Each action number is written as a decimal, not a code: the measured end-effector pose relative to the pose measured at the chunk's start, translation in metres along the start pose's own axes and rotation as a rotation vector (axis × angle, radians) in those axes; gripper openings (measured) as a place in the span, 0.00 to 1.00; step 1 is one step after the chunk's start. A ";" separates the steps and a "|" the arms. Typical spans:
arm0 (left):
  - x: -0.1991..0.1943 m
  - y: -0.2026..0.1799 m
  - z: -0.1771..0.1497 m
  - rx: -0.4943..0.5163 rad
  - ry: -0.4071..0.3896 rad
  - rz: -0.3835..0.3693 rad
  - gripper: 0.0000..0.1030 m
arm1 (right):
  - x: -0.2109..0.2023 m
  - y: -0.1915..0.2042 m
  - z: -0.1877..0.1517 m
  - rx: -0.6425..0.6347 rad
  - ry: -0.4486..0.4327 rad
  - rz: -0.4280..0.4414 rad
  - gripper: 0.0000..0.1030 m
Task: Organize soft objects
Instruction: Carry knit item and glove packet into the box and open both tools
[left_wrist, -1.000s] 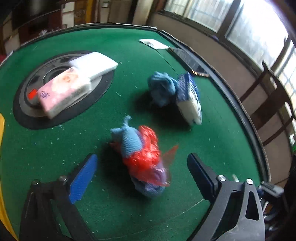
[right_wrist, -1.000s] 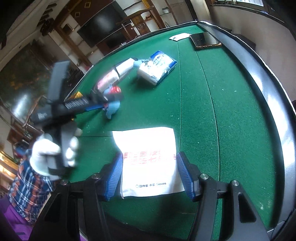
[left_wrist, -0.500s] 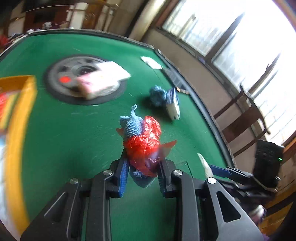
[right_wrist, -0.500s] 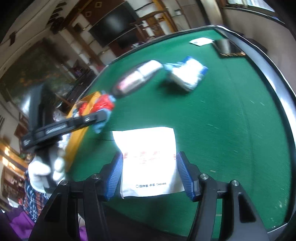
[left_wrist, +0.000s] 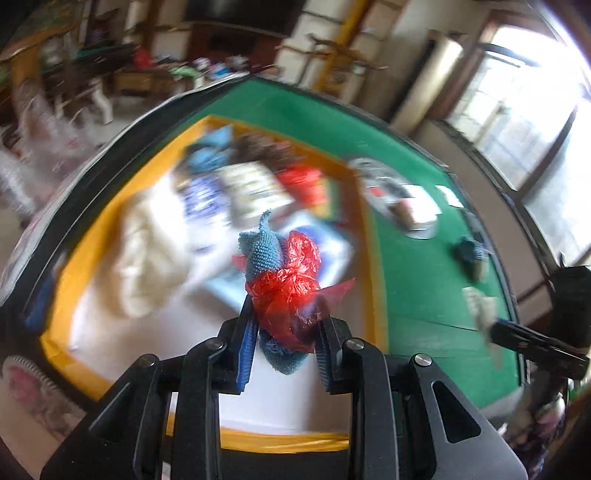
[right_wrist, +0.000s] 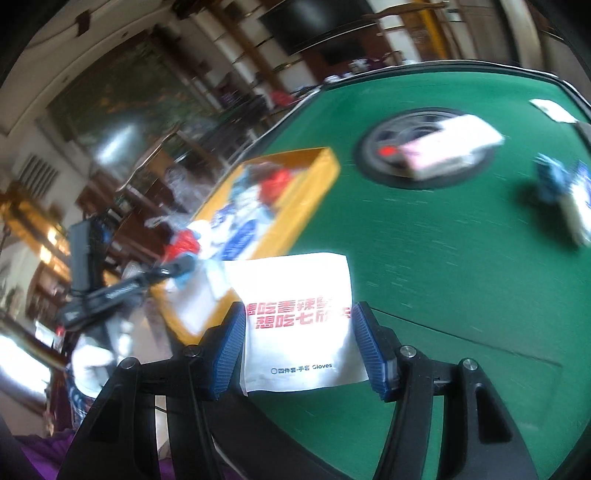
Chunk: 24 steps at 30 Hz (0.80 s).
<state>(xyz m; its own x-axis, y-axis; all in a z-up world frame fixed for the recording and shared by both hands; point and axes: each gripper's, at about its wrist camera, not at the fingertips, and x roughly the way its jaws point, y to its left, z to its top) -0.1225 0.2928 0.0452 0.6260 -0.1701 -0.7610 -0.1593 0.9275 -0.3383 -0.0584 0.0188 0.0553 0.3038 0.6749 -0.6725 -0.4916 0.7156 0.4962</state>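
My left gripper (left_wrist: 284, 328) is shut on a blue knitted toy wrapped in red plastic (left_wrist: 284, 273) and holds it in the air above a yellow-rimmed box (left_wrist: 373, 266) that holds several soft items. My right gripper (right_wrist: 299, 332) is shut on a white glove packet with red print (right_wrist: 295, 314) and holds it above the green table (right_wrist: 424, 258). The right wrist view shows the left gripper (right_wrist: 177, 266) with the toy (right_wrist: 183, 242) over the near end of the box (right_wrist: 306, 206).
A round black disc (right_wrist: 380, 170) carries a pink tissue pack and a white pack (right_wrist: 458, 144). A blue knitted item beside a blue-and-white pack (right_wrist: 569, 192) lies at the right. A white paper (right_wrist: 550, 109) lies near the table's far edge.
My left gripper closed on the toy, lifted it and swung left over the yellow box. My right gripper, still holding the packet, also turned left toward the box.
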 end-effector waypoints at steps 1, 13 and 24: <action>0.004 0.008 0.000 -0.016 0.002 0.034 0.25 | 0.007 0.006 0.004 -0.009 0.007 0.006 0.53; -0.005 0.026 -0.014 -0.058 0.005 0.049 0.54 | 0.079 0.088 0.011 -0.159 0.133 0.043 0.53; -0.052 0.069 -0.016 -0.197 -0.159 -0.050 0.64 | 0.131 0.132 0.002 -0.302 0.212 -0.040 0.58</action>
<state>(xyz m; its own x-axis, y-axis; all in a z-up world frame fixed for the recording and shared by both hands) -0.1784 0.3599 0.0531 0.7466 -0.1449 -0.6493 -0.2611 0.8338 -0.4863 -0.0823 0.2021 0.0340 0.1675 0.5730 -0.8022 -0.7109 0.6340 0.3044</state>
